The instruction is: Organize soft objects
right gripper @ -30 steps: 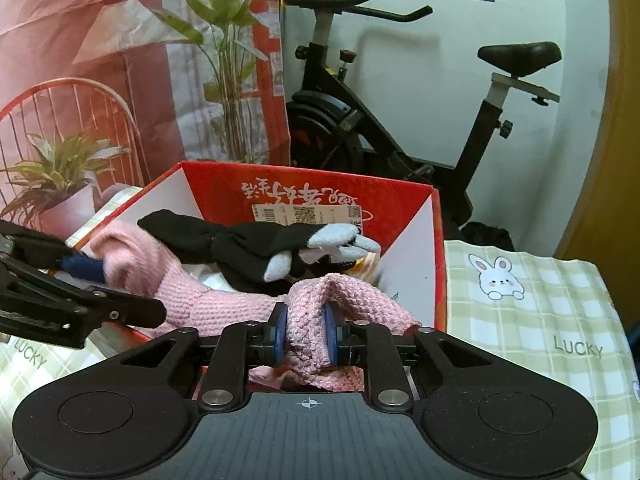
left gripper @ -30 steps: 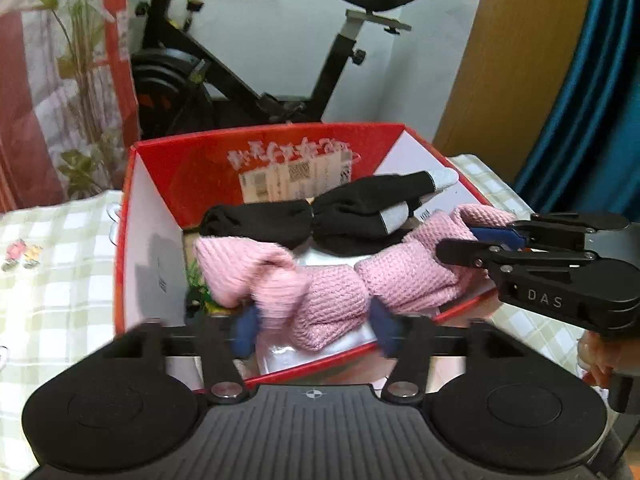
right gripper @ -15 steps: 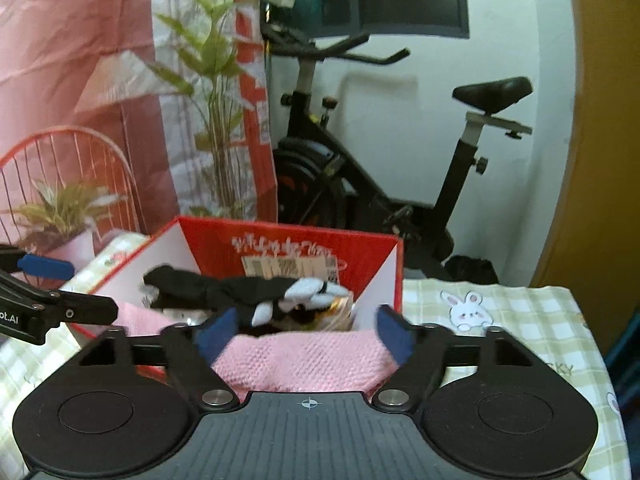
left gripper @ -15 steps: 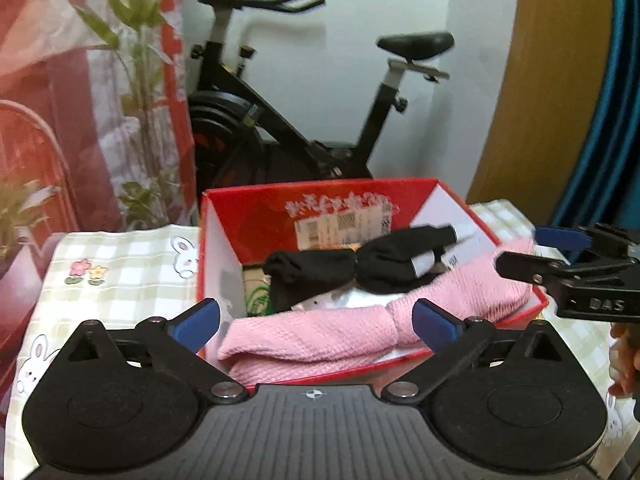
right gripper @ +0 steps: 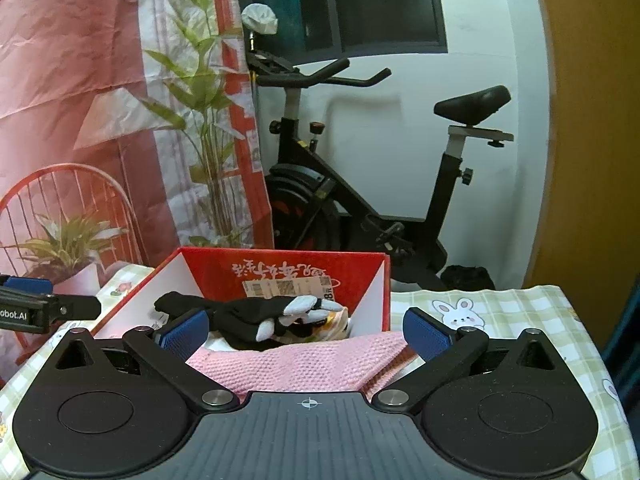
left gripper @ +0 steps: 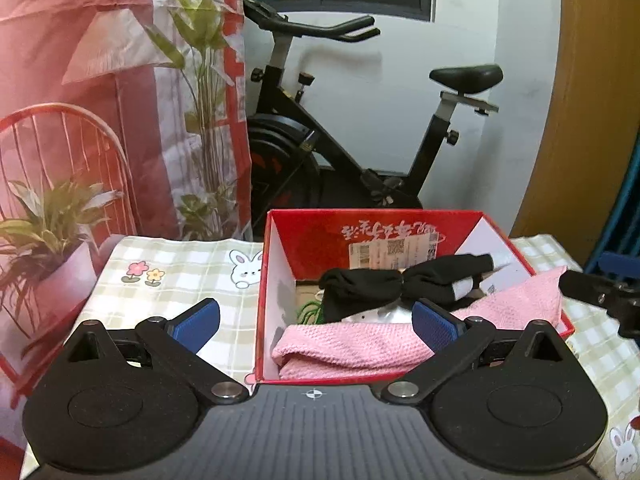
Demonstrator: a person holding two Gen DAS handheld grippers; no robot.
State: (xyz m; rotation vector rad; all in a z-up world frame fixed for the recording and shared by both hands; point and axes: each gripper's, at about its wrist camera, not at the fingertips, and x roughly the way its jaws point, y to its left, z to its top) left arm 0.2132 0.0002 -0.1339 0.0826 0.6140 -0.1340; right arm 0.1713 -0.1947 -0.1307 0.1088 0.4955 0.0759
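Observation:
A red cardboard box [left gripper: 276, 256] [right gripper: 372, 276] stands on the checked tablecloth. A pink knitted cloth [left gripper: 360, 344] [right gripper: 296, 364] lies across its near side, one end draped over the right rim. Black gloves with grey fingertips [left gripper: 404, 284] [right gripper: 248, 316] lie behind it in the box. My left gripper [left gripper: 316, 324] is open and empty, held back in front of the box. My right gripper [right gripper: 306, 332] is open and empty, just short of the cloth. Each gripper shows at the edge of the other's view.
An exercise bike [left gripper: 360, 152] stands behind the table. A potted plant [left gripper: 44, 240] and a red wire chair [left gripper: 60, 148] are at the left. The tablecloth [left gripper: 180, 272] with rabbit prints spreads left and right [right gripper: 500, 312] of the box.
Both grippers opened and let go of the pink cloth, which now lies flat in the box. Both grippers drew back and up from the box.

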